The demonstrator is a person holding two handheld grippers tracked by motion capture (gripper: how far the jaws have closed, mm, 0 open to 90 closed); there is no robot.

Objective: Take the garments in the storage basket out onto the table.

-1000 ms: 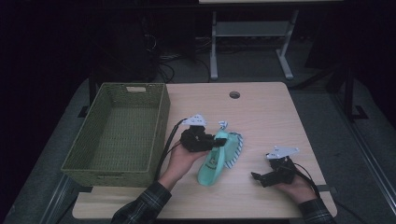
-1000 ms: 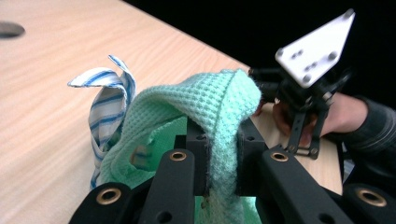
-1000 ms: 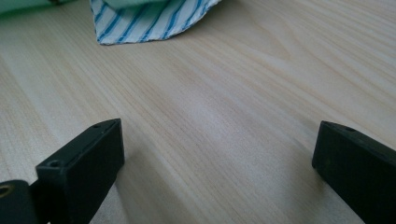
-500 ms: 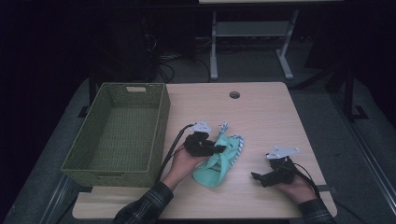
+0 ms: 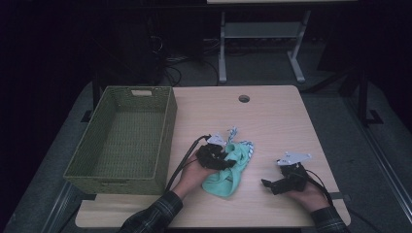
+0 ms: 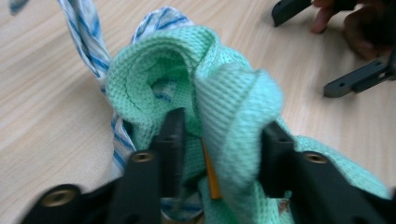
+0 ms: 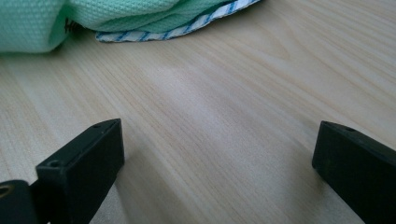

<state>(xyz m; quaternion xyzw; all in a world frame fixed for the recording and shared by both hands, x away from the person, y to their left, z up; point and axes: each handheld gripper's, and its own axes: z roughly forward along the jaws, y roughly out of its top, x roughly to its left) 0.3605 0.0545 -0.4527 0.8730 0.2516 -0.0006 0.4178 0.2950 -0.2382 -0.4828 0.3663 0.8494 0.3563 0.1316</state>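
Left gripper jaws just opening, a fold of the green cloth loose between them. Cloth bunched mid-table, long axis running from near edge up-right, blue-striped cloth under its far end. Right gripper jaws wide apart, empty, well right. Wicker basket left, nothing between.

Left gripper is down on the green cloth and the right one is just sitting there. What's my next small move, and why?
Probably lift the left gripper straight up clear of the green cloth. Its jaws have just been opening, with a loose fold between them, and the cloth lies bunched on the table beside the basket. The right gripper rests open on bare wood, ready for a regrip.
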